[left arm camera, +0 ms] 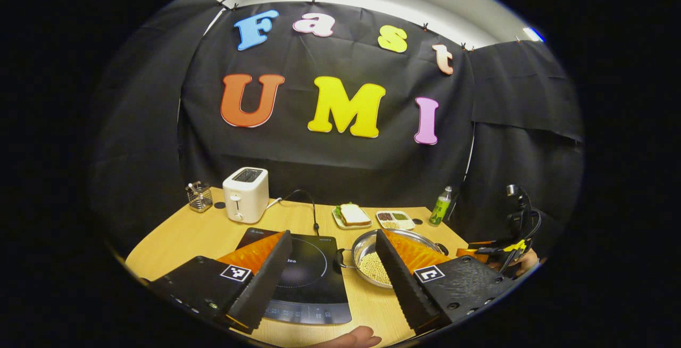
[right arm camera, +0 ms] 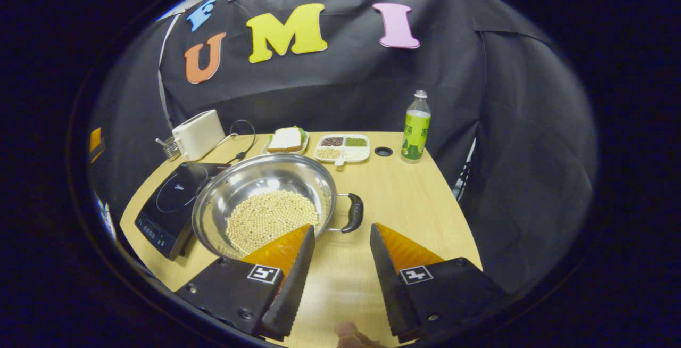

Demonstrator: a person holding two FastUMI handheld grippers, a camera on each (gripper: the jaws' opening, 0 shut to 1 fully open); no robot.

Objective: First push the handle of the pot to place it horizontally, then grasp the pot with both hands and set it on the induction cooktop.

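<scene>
Both grippers hang over the near edge of the table (right arm camera: 425, 204) with their fingers spread apart and nothing between them. From the left gripper view, the left gripper (left arm camera: 334, 279) hovers above the induction cooktop (left arm camera: 306, 279), with the pot (left arm camera: 388, 263) just beyond its right finger. From the right gripper view, the right gripper (right arm camera: 340, 252) sits just near of the pot's (right arm camera: 266, 199) right side, its left finger overlapping the rim in the picture; I cannot tell whether it touches.

The steel pot stands on the bare wood just right of the cooktop (right arm camera: 170, 204), its bottom covered with pale beans (right arm camera: 268, 217). One dark handle (right arm camera: 354, 212) sticks out to the right; a second one faces the cooktop.

Farther back, a white toaster (right arm camera: 198, 134) stands at the far left with its cord (right arm camera: 242, 140) looping across the table, and a small wire holder (left arm camera: 199, 197) sits beside it. Toward the far middle lies a plate with a sandwich (right arm camera: 285, 140), then a divided tray of grains (right arm camera: 343, 147). A green bottle (right arm camera: 416, 127) stands at the far right.

In the left gripper view the right gripper (left arm camera: 492, 252) shows at the right edge, with a hand behind it.
</scene>
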